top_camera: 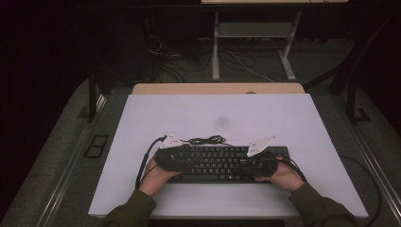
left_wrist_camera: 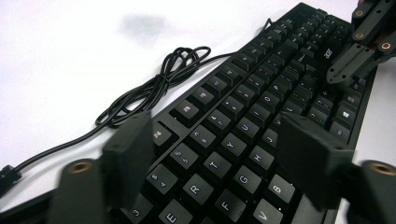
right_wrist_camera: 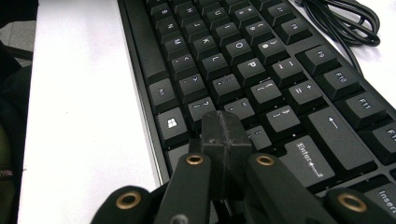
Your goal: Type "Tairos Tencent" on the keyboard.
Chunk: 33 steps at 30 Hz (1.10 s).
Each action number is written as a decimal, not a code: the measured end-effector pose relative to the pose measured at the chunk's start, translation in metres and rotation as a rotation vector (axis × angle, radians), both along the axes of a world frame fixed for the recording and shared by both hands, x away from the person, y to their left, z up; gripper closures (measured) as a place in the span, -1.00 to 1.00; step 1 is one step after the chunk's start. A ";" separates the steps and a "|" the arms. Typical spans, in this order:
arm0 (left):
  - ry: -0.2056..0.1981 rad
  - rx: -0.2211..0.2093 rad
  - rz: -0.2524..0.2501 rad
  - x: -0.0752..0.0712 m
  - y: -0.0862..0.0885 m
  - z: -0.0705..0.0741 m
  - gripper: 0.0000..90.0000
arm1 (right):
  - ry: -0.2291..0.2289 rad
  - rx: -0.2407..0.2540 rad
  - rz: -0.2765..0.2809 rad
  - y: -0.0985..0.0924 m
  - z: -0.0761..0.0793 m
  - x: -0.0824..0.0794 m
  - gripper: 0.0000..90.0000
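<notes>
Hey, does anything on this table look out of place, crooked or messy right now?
Nothing looks damaged or spilled. The keyboard lies flat and square to the table edge. Its cable lies in a loose, untidy coil just behind it. A faint grey smudge marks the white surface farther back.

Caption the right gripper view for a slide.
Right gripper, jaws shut, poised over a black keyboard near the Enter key, coiled cable behind.

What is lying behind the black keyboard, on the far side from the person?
Behind the keyboard its black cable lies in a loose coil on the white table. The left claw and right claw cover both keyboard ends from above.
</notes>
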<state>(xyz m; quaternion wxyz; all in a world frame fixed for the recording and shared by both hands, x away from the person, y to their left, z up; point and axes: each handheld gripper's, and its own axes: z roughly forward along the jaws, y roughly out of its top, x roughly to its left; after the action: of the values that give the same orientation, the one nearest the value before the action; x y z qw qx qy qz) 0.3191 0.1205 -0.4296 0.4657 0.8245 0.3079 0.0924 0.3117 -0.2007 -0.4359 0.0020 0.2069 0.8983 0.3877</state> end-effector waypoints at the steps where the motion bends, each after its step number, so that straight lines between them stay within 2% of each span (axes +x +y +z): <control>1: 0.002 -0.001 -0.003 0.000 0.000 0.000 -0.24 | -0.001 0.000 0.000 0.000 0.000 0.000 0.99; 12: 0.037 0.000 -0.023 0.002 0.000 -0.001 0.48 | 0.000 0.000 -0.001 0.000 0.000 0.000 0.99; 19: 0.083 0.037 -0.033 0.005 -0.003 -0.005 0.90 | 0.000 0.000 0.000 0.000 0.000 0.000 0.99; 23: 0.102 0.046 -0.033 0.006 -0.006 -0.007 0.96 | 0.000 0.000 0.001 0.000 0.000 0.000 0.99; 24: 0.099 0.061 -0.042 0.007 -0.006 -0.007 0.96 | 0.000 0.000 0.001 0.000 0.000 0.000 0.99; 29: 0.109 0.066 -0.037 0.007 -0.008 -0.007 0.97 | -0.001 0.000 0.001 0.000 0.000 0.000 0.99; 30: 0.109 0.081 -0.039 0.008 -0.008 -0.007 0.97 | 0.000 0.000 0.000 0.000 0.000 0.000 0.99; 33: 0.114 0.080 -0.040 0.008 -0.008 -0.008 0.97 | 0.000 0.000 0.000 0.000 0.000 0.000 0.99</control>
<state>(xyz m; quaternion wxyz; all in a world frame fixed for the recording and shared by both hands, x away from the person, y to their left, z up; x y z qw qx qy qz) 0.3271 0.1123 -0.4380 0.4160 0.8523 0.3135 0.0484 0.3117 -0.2007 -0.4360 0.0020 0.2070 0.8982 0.3877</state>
